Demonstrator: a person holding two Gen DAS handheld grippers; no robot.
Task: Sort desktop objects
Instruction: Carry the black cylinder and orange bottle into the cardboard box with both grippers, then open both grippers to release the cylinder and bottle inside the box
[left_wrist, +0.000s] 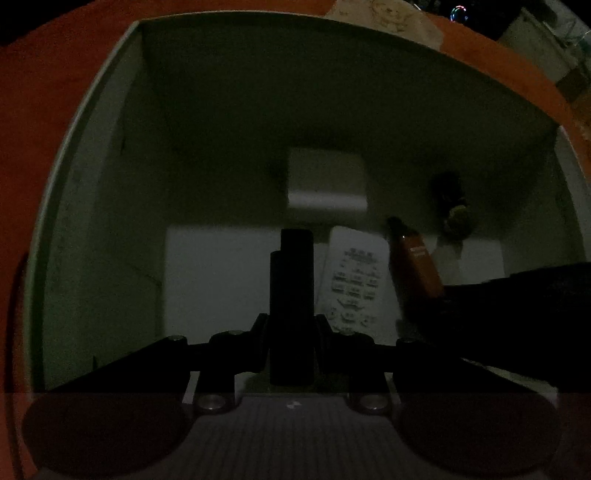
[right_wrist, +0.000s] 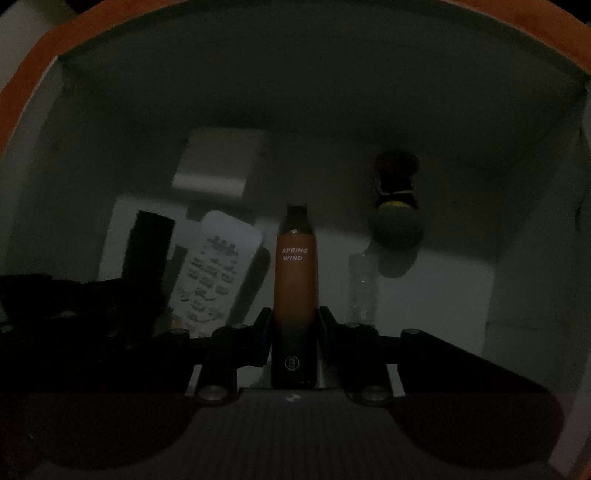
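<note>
Both grippers reach into a dim white box. My left gripper is shut on a black bar-shaped object that points forward above the box floor. My right gripper is shut on an orange bottle marked SPRING WIND, with a dark cap and a black base. In the left wrist view that orange bottle enters from the right, beside a white remote. In the right wrist view the remote lies left of the bottle, and the black object is further left.
A small white block lies at the back of the box. A greenish ball with a dark top sits at the back right, with a clear glassy item in front of it. An orange surface surrounds the box.
</note>
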